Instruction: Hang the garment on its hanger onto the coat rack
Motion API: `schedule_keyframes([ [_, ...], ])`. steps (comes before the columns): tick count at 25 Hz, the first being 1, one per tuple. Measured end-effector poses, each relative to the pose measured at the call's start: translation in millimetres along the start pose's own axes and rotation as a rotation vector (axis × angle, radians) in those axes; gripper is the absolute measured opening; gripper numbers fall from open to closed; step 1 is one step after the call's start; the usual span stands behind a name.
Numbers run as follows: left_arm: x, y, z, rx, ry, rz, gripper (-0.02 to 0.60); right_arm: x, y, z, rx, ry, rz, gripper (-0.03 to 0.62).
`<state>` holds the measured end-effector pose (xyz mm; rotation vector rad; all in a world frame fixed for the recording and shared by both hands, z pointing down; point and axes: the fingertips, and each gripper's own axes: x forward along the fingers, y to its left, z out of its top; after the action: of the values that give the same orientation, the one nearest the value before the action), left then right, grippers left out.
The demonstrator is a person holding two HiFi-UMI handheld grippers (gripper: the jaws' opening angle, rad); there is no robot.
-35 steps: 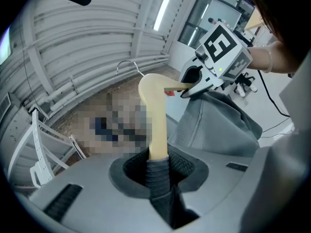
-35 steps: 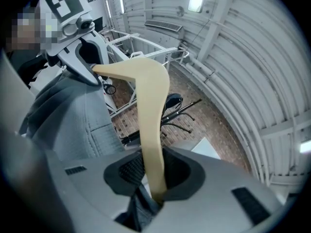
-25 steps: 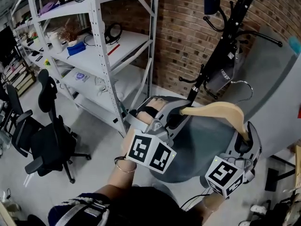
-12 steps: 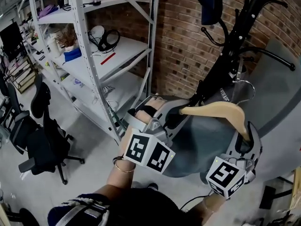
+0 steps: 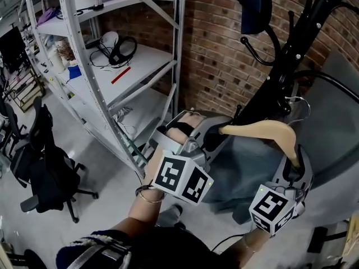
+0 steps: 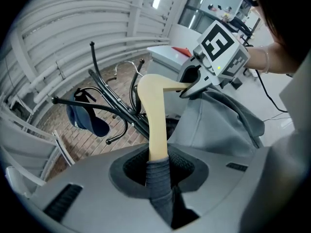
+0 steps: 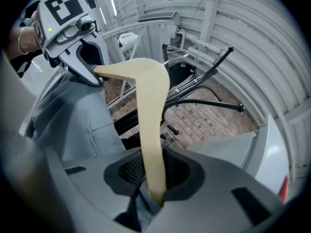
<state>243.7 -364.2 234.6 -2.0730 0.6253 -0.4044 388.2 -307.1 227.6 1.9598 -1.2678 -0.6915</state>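
Compared with a second ago, the person is closer to the coat rack (image 5: 287, 59). In the head view its black pole and curved arms are bigger and fill the upper right, while the metal shelf unit (image 5: 101, 88) and the office chair (image 5: 42, 172) have slid toward the left edge. The grip has not changed.

The left gripper (image 5: 217, 133) has its jaws closed to a narrow gap on the left end of the wooden hanger (image 5: 263, 130). A fold of the grey garment (image 5: 247, 170) is pinched there together with the wood. The right gripper (image 5: 294, 162) is clamped in the same way on the right end. Both gripper views show the pale wood standing between the pads (image 6: 187, 161), with grey cloth below it.

The hanger is carried about level between the two grippers, in the air, low and just in front of the rack. The garment hangs from it. The hanger's metal hook (image 5: 306, 103) points up and is not on any arm yet.

I judge that the approach is almost done and the hanging itself is not started. The free arms are higher than the hook, so the next move probably needs a lift. A dark blue item (image 5: 253, 7) already occupies one upper arm, so another arm must be chosen.
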Motion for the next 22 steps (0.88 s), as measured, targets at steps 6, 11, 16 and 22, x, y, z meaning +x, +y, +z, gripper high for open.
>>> schedule_keyframes([
  [6,31.7,-1.0,-21.2,0.003,-0.002,-0.035,0.077,34.4,13.2,-12.1,0.005,0.041,0.014,0.084],
  [11,54.1,-5.5,-42.0,-0.011,0.02,-0.072,0.077,57.6,28.0,-22.5,0.0,0.077,0.042,0.084],
  [16,70.8,-14.2,-60.9,-0.018,0.047,-0.109,0.077,75.9,42.4,-32.8,0.004,0.105,0.066,0.084],
  [22,82.8,-22.0,-76.2,-0.024,0.071,-0.139,0.077,91.6,56.5,-41.7,0.01,0.127,0.094,0.084],
])
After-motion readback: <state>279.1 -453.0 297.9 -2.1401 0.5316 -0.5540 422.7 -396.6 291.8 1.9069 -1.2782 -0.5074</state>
